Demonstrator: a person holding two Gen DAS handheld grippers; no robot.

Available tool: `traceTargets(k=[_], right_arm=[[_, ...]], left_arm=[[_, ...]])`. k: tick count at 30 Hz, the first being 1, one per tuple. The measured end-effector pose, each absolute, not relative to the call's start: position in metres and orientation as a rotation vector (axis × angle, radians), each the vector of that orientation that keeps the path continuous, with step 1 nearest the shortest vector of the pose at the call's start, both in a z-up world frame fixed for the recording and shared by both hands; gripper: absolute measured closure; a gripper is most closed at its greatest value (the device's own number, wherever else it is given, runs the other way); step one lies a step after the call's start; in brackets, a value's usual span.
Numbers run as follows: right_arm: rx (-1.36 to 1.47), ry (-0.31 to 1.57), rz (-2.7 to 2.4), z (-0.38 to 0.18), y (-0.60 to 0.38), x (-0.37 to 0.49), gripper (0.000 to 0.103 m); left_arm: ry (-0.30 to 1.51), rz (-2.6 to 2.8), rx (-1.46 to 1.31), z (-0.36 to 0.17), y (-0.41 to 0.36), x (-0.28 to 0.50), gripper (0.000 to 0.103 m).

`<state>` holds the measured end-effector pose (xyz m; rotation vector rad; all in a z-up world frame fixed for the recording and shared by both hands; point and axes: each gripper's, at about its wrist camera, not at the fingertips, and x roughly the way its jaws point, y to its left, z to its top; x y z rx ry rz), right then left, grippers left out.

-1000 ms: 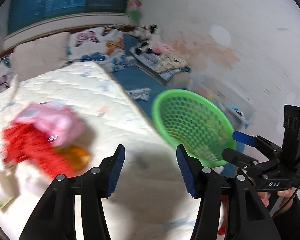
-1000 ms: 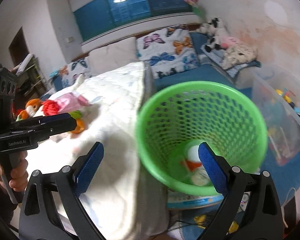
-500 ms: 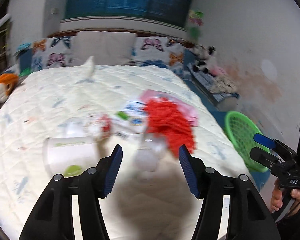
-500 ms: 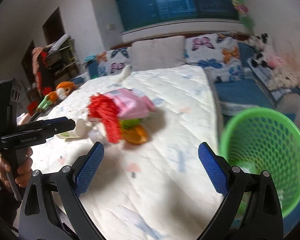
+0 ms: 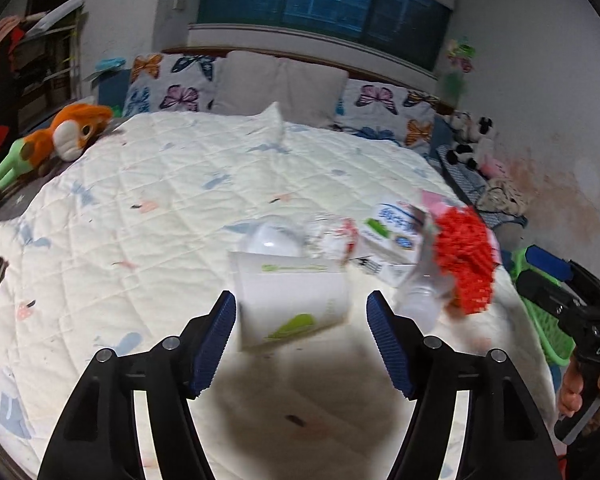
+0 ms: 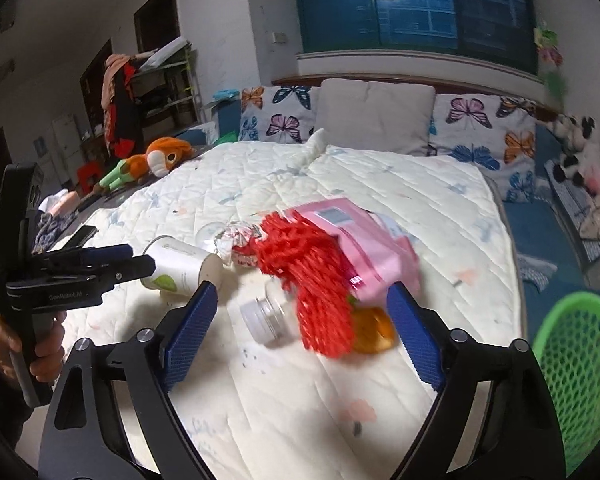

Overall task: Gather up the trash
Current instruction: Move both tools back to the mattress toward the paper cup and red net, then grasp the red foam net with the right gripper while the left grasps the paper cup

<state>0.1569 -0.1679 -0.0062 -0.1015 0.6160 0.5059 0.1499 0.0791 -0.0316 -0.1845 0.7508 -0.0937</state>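
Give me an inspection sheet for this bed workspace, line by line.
Surface: quilted white bedspread, lit from the near side.
Job's things: white paper cup on its side; clear plastic bottle; red mesh net draped over pink packet; orange item; crumpled wrapper; green basket beside the bed.
Clutter: orange plush toy, butterfly pillows.
Grippers: left tool open, lined up on the cup; right tool open, empty.
Cables: nothing seen.
Surroundings: dark window, shelving.
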Motion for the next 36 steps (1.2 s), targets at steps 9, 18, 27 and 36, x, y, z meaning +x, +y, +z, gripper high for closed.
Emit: traceTargets(k=[9, 18, 27, 36], right_arm=[[-0.229, 0.624, 0.456, -0.022, -0.131, 0.187, 0.025], [-0.252, 0.653, 0.413, -0.034, -0.129, 0.195, 0.045], [-0.144, 0.651, 0.466, -0.022, -0.15, 0.175, 0.058], [-0.038, 0.638, 0.529, -0.007, -0.175, 0.138, 0.058]], left_arm=[[0.795, -0.089, -0.229, -0.05, 0.106, 0.166, 0.036], [0.812, -0.179, -0.25, -0.063, 0.101, 0.181, 0.034], [0.814, -0.258, -0.251, -0.067, 0.088, 0.18, 0.054], [0.777, -0.296, -0.226, -0.059, 0.072, 0.163, 0.089]])
